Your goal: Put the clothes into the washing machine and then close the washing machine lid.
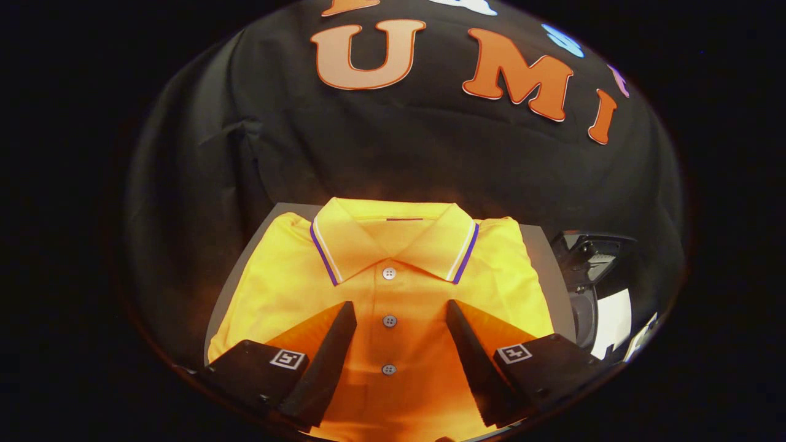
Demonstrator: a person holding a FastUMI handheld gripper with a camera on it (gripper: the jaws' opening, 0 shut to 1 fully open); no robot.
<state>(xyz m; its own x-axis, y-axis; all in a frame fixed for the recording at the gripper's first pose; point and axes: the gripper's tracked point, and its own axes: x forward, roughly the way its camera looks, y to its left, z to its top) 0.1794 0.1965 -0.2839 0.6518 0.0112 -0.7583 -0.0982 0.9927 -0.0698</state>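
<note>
A yellow polo shirt (393, 288) lies folded flat on a grey bench (546, 258). The shirt covers most of the bench top, so just thin grey strips show at its left and right sides and at the far corners. The collar (393, 242) is at the far end, away from the tongs. It has a thin white and purple stripe along its edge. Three small round buttons (389, 320) run in a line down the middle of the shirt, from the collar toward the tongs.

The tongs (399, 316) are open wide. The two fingers (334, 344) are well apart and hang over the near half of the shirt. The line of buttons sits in the gap between them. The middle button is about level with the tips, and the lowest button is further back between the fingers. I cannot tell if the tips touch the cloth or just float above it. Nothing is squeezed between them.

To the right of the bench, just past its edge, there is a dark machine (592, 270) with a round shape and some white parts. It is mostly cut off, so I cannot tell if its lid is up or down.
</note>
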